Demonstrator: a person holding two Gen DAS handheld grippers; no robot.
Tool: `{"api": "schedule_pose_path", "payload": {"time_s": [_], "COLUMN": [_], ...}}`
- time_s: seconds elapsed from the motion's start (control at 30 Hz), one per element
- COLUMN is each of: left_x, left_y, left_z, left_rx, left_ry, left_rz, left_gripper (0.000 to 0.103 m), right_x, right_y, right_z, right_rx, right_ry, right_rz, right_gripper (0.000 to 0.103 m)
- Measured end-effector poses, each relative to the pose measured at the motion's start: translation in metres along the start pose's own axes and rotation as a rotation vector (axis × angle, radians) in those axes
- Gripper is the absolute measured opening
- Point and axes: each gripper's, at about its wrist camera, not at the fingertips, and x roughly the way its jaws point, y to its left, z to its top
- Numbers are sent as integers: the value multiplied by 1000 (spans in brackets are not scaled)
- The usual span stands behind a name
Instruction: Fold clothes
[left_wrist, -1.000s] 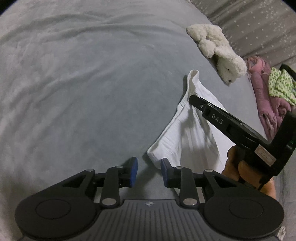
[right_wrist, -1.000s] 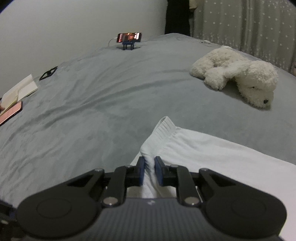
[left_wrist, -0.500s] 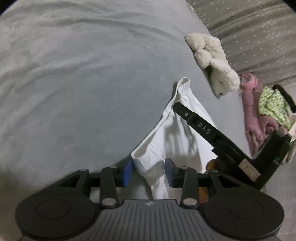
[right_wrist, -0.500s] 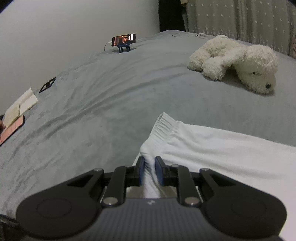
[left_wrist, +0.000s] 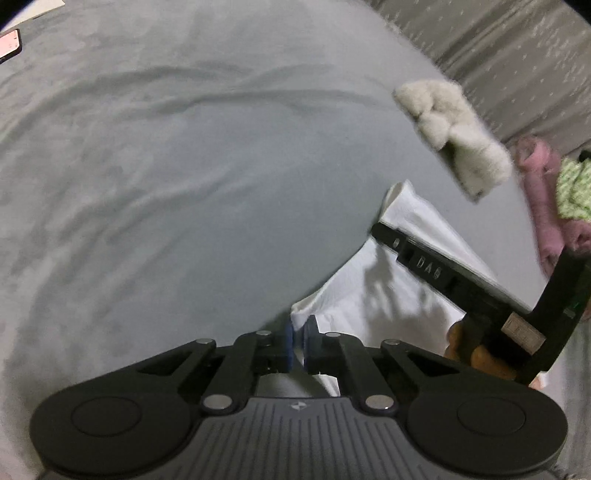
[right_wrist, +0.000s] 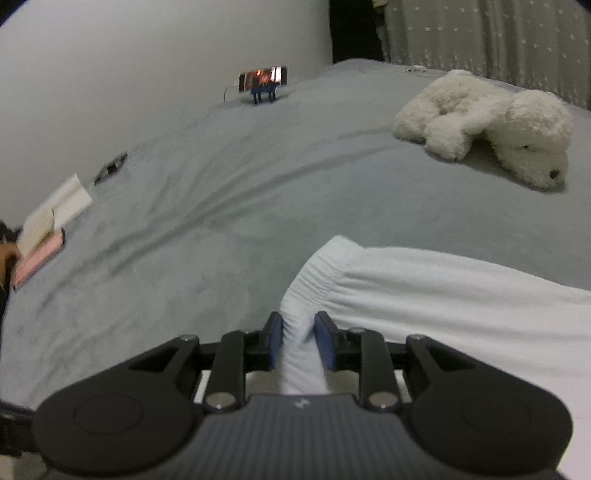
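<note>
A white garment (right_wrist: 443, 295) with a ribbed elastic waistband lies on the grey bed (right_wrist: 221, 221). My right gripper (right_wrist: 300, 341) is shut on a bunched fold of that waistband, and the cloth runs back between its blue pads. In the left wrist view the garment (left_wrist: 369, 288) spreads to the right. My left gripper (left_wrist: 298, 343) is shut on its near corner, with a little white fabric showing between the pads. In the same view the right gripper (left_wrist: 380, 232) reaches across the far edge of the cloth, held by a hand (left_wrist: 472, 350).
A white plush dog (right_wrist: 491, 125) lies on the bed beyond the garment. A phone on a stand (right_wrist: 263, 79) stands near the wall. An open book (right_wrist: 51, 218) and a pink case (right_wrist: 37, 258) sit at the left edge. Pink and green clothes (left_wrist: 543, 192) are heaped at the right.
My left gripper, open a second ago, moved onto the garment's near corner and shut on it. My right gripper kept its hold on the waistband.
</note>
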Motion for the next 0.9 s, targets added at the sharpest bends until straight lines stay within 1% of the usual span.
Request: {"api": "schedule_pose_path", "payload": {"time_s": [0.13,0.2,0.23,0.33,0.37,0.47,0.53,0.57,0.63,0.73,0.83,0.87,0.9], "left_x": [5,8,8,9,9,7,7,7,7,7,8,8,9], "left_y": [0,0,-1,-1,-1,-1,-3,-3,-4,-4,-4,-4,-3], "left_z": [0,0,0,0,0,-1,-2,-2,-2,-2,-1,-1,0], "left_rx": [23,34,34,35,34,28,27,27,26,26,25,24,23], "left_ry": [7,10,9,10,11,12,11,10,10,12,14,15,16], "left_rz": [46,69,71,68,69,73,81,85,89,88,86,85,83], "left_gripper": [5,5,5,6,6,6,6,6,6,6,6,6,6], "right_x": [1,-6,-10,-29,-35,-33,-24,-20,-13,0,21,26,29], "right_y": [5,3,3,-15,-22,-41,-46,-44,-33,-18,-8,-6,-7], "right_z": [-1,2,4,15,18,26,27,27,29,36,37,36,37], "right_rx": [-21,-43,-54,-66,-70,-151,-226,-273,-387,-500,-578,-600,-596], "right_ry": [-4,-10,-12,-57,-72,-26,23,40,45,57,114,121,127], "right_rz": [-17,-22,-24,-35,-39,-149,-195,-199,-174,-116,-89,-86,-65], "right_gripper": [27,30,32,42,43,43,42,42,42,42,42,40,37]}}
